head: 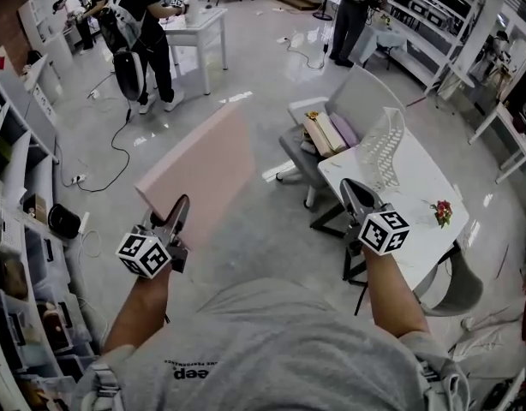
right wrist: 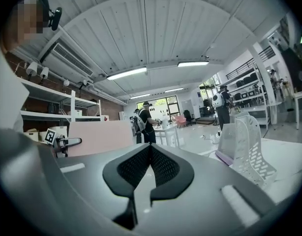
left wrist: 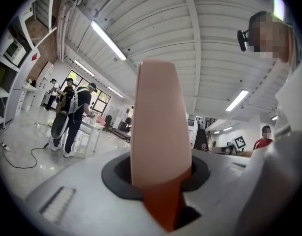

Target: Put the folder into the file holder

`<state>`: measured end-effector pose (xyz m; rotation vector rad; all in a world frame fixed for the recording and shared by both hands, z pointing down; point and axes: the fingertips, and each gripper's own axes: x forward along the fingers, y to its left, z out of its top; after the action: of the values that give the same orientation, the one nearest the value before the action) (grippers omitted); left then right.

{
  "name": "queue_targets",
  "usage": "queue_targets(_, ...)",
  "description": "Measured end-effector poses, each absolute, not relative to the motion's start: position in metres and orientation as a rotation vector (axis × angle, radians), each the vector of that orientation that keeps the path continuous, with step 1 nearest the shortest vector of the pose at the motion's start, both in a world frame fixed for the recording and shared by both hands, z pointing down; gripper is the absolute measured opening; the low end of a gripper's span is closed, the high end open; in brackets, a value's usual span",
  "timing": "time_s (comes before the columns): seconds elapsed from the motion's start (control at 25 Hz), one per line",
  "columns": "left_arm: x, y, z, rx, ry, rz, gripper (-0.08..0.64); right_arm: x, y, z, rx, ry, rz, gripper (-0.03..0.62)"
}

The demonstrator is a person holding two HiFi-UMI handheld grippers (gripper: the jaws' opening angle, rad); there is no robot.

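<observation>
A large pink folder (head: 203, 165) is held edge-on in the air, with my left gripper (head: 179, 211) shut on its near edge. In the left gripper view the folder (left wrist: 158, 127) rises upright from between the jaws of the left gripper (left wrist: 160, 181). The white mesh file holder (head: 385, 148) stands on the white table (head: 421, 229) to the right. My right gripper (head: 350, 191) hovers over the table's near left corner, shut and empty. In the right gripper view its jaws (right wrist: 150, 149) meet at the tips, with the file holder (right wrist: 249, 141) to the right and the folder (right wrist: 99, 136) to the left.
A grey chair (head: 353, 88) behind the table carries stacked books and folders (head: 327, 133). A small red flower piece (head: 440, 211) lies on the table. Two people (head: 147, 24) stand at a white desk at the far left. Shelves (head: 14, 169) line the left side, and a cable (head: 117, 148) runs across the floor.
</observation>
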<state>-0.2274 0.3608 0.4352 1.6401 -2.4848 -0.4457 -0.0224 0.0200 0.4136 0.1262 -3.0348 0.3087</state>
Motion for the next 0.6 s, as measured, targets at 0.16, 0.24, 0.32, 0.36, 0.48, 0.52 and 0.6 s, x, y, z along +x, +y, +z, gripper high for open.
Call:
queue_targets(0.16, -0.253, 0.335, 0.446, 1.623, -2.463, -0.448, 0.189, -0.053, -0.007, 0.419, 0.121, -3.021, 0.323, 0.005)
queue_targets(0.24, -0.263, 0.319, 0.451, 1.602, -2.460, -0.455, 0.189, -0.069, -0.022, 0.425, 0.099, -3.015, 0.339, 0.005)
queue_targets(0.32, -0.277, 0.303, 0.458, 1.582, -2.462, -0.447, 0.189, -0.088, -0.038, 0.433, 0.071, -3.011, 0.354, 0.005)
queue_targets(0.36, -0.285, 0.296, 0.463, 1.575, -2.465, -0.436, 0.189, -0.100, -0.045, 0.438, 0.055, -3.010, 0.359, 0.005)
queue_targets(0.48, -0.313, 0.266, 0.472, 1.541, -2.491, -0.431, 0.189, -0.143, -0.076, 0.447, -0.022, -3.010, 0.364, 0.005)
queue_targets(0.52, -0.322, 0.250, 0.470, 1.520, -2.507, -0.446, 0.189, -0.158, -0.092, 0.445, -0.058, -3.012, 0.360, 0.005)
queue_targets(0.6, -0.338, 0.218, 0.463, 1.462, -2.539, -0.489, 0.189, -0.184, -0.123, 0.440, -0.127, -3.006, 0.361, 0.005)
